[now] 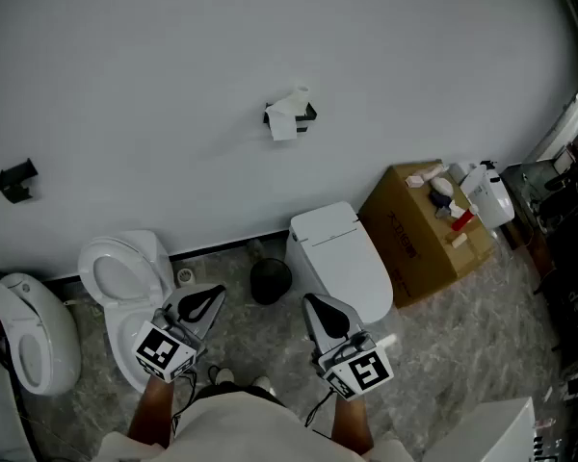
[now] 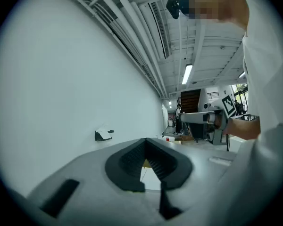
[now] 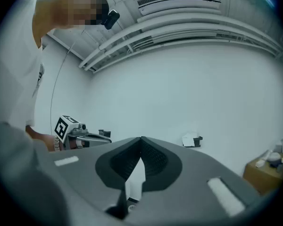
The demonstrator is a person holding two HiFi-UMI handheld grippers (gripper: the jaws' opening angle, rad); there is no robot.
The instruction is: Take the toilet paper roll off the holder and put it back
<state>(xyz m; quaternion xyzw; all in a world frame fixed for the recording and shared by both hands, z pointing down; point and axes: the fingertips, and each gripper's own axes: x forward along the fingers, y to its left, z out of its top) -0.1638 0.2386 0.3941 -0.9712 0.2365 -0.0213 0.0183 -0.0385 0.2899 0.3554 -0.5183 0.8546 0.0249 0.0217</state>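
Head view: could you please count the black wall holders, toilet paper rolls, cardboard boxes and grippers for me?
Black wall holders: 2
Toilet paper roll: 1
Cardboard box: 1
Grippers, left gripper and right gripper: 2
Total: 6

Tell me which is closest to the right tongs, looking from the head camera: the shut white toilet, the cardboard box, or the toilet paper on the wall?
From the right tongs:
1. Shut white toilet, just ahead on the floor.
2. Cardboard box, ahead to the right.
3. Toilet paper roll, up on the wall.
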